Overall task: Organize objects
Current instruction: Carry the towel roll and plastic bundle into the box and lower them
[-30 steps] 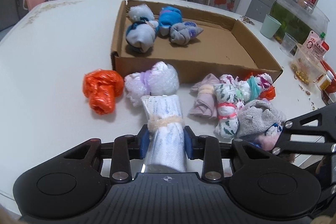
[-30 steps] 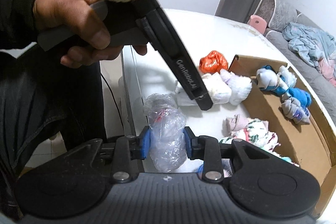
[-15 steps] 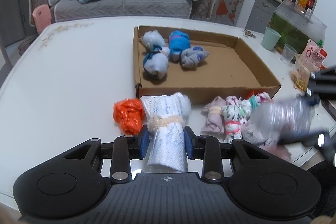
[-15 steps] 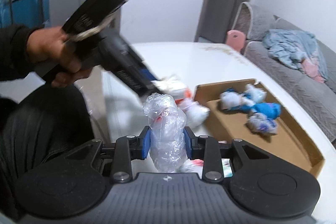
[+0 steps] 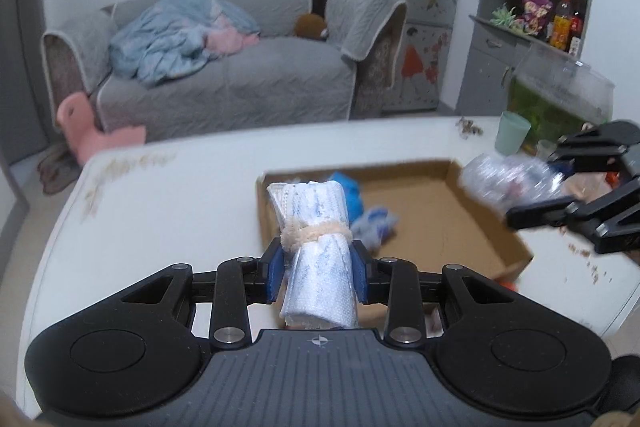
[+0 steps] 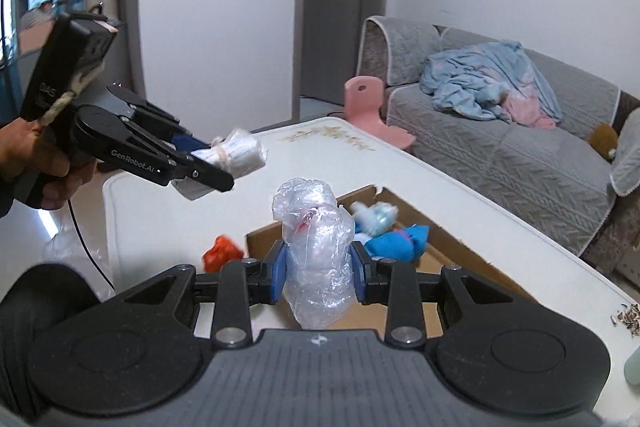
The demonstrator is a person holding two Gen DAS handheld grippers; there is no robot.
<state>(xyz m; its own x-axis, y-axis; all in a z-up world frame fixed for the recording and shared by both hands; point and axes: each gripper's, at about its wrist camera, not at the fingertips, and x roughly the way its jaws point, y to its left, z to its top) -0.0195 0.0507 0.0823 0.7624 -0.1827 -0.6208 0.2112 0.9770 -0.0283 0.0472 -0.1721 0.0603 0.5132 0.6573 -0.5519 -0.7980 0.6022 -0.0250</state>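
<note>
- Bundles are what I am sorting: my left gripper (image 5: pixel 318 269) is clamping a white cloth roll (image 5: pixel 316 247) tied with a beige band, and my right gripper (image 6: pixel 318 269) is clamping a crinkled clear plastic bundle (image 6: pixel 316 255). Both are hanging in the air, ahead of the tongs and above the cardboard box (image 5: pixel 448 211).
- I am judging the plastic bundle the riskier one: the film looks slick and squashy, so it could be sliding out of the pads before I am over the box.
- I am watching the two grippers closing in on the same box; crossing paths could be knocking one load loose.
- Dropping from this height could be bouncing a bundle over the low box wall, or onto the blue bundles (image 6: pixel 400 241) already lying inside.
- An orange bundle (image 6: pixel 222 253) is waiting outside the box, left of my right tongs.
- Beyond the white table (image 5: pixel 172 203), a grey sofa (image 5: pixel 240 79) is carrying a heap of blankets; shelves, a green cup (image 5: pixel 512 133) and scattered crumbs are sitting to the right.
</note>
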